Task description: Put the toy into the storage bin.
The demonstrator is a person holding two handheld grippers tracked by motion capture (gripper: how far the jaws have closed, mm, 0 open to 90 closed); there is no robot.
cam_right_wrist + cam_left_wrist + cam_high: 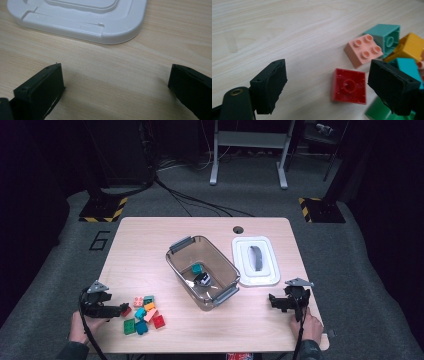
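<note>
The red brick point(349, 85) I'm going for lies studs-down on the table, hollow underside up, at the near-left edge of the loose pile, and it sits between my left gripper's point(327, 86) jaws, which stand apart on either side of it without touching. In the left gripper view a peach brick point(363, 50) lies just beyond it, with a teal brick point(387, 37), an orange one point(409, 47) and a green one point(378, 112) crowded close by. Judging by how things lie, I'd say the job of moving bricks into the clear plastic bin point(175, 265) is only begun: a teal piece point(198, 268) and something dark with a pale part rest on its floor, though I can't tell what that second item is, while roughly ten bricks still wait in the pile point(142, 315) near my left hand. The bin's white lid point(270, 275) lies flat to the right of it, off the bin, so closing up would also remain. My right gripper point(274, 301) waits over bare wood near the lid's corner, jaws wide apart and holding nothing. The surface is a light wood-grain table point(150, 240) with a cable hole point(238, 229) at its far edge; around it is grey carpet, black cables, hazard-striped stand bases and a grey frame in a dark room.
</note>
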